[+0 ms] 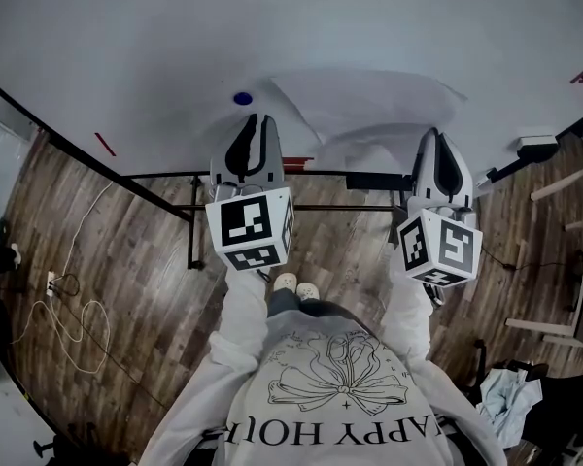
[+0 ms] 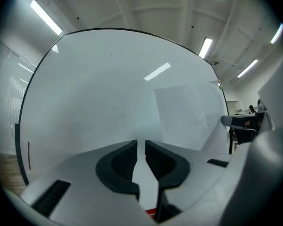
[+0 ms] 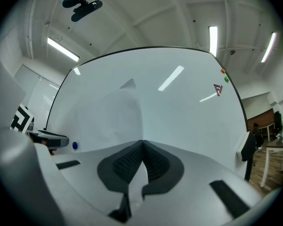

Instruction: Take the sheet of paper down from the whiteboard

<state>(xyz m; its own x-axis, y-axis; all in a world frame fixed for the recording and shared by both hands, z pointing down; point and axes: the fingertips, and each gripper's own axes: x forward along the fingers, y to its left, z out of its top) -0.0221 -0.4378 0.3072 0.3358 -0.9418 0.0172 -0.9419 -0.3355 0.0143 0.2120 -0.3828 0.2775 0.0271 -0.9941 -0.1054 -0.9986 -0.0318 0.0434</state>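
Right gripper (image 3: pixel 142 144) clamps the sheet of paper (image 1: pixel 369 105); left gripper (image 2: pixel 140 143) beside it gapes narrowly, empty — that one-sided pinch could slip or tear.

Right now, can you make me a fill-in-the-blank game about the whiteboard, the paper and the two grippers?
1. The small round magnet on the whiteboard is coloured ____.
2. The right gripper is shut on the sheet of paper, while the left gripper, its jaws slightly apart, holds ____.
3. The magnet sits nearest the ____ gripper.
4. The floor is made of planks of ____.

Missing words: blue, nothing, left, wood.
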